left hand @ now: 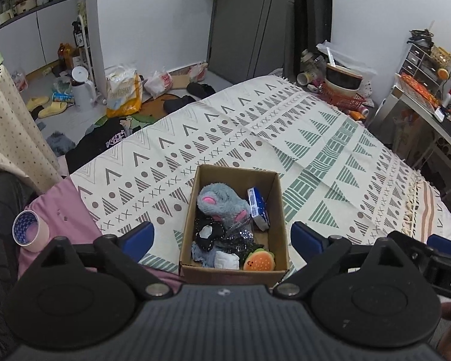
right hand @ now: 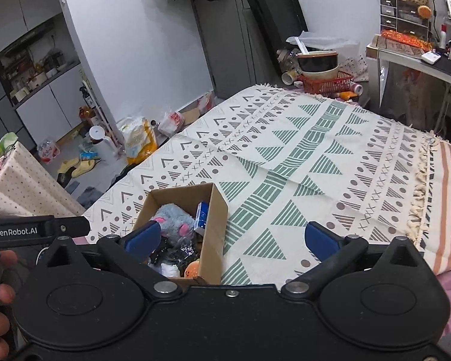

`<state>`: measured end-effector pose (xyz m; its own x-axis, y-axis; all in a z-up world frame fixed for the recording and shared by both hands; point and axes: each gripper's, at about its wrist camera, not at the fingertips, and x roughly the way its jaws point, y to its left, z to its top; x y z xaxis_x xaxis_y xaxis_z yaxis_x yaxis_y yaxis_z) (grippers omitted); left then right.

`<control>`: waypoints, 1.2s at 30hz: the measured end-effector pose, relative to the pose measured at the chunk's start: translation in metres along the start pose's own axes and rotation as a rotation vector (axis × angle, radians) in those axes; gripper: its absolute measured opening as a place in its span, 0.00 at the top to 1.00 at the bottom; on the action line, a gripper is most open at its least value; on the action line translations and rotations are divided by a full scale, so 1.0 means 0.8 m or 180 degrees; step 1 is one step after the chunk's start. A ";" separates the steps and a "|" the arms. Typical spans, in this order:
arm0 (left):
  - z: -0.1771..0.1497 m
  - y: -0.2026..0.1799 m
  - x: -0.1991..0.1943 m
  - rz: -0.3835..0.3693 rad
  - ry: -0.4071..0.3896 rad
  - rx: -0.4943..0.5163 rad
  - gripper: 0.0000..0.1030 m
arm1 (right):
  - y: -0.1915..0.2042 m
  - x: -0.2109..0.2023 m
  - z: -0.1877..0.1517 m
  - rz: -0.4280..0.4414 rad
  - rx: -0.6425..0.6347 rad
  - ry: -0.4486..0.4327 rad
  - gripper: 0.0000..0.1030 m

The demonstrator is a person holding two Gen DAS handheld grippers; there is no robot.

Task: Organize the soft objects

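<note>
A brown cardboard box stands on the patterned bedspread near its front edge. Inside lie a grey plush mouse, a blue tissue pack, black sparkly fabric, a white soft piece and a burger plush. My left gripper is open, held just above the box's near end, its blue pads either side. My right gripper is open too, hovering right of the box, with its left pad over the box's near corner. Both are empty.
A roll of tape lies on the pink sheet at left. A red basket with bowls sits at the bed's far end. A desk stands on the right. The floor at left holds bags, slippers and a white kettle.
</note>
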<state>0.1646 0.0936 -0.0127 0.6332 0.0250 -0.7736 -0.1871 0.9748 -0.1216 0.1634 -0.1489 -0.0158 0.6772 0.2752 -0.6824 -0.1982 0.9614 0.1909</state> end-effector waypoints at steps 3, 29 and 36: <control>-0.002 -0.002 -0.012 0.0020 -0.0040 0.0057 0.06 | 0.001 -0.012 0.001 -0.0028 -0.0012 -0.0004 0.00; -0.019 -0.026 -0.100 0.0081 -0.0161 0.0365 0.06 | -0.021 -0.093 -0.003 -0.0021 0.0062 -0.0110 0.00; -0.021 -0.028 -0.107 0.0072 -0.0163 0.0359 0.06 | -0.030 -0.109 -0.001 -0.0044 0.0054 -0.0169 0.00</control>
<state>0.1017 0.0662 0.0457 0.6678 0.0556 -0.7422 -0.1179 0.9925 -0.0316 0.1085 -0.1960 0.0390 0.7166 0.2612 -0.6468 -0.1767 0.9650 0.1940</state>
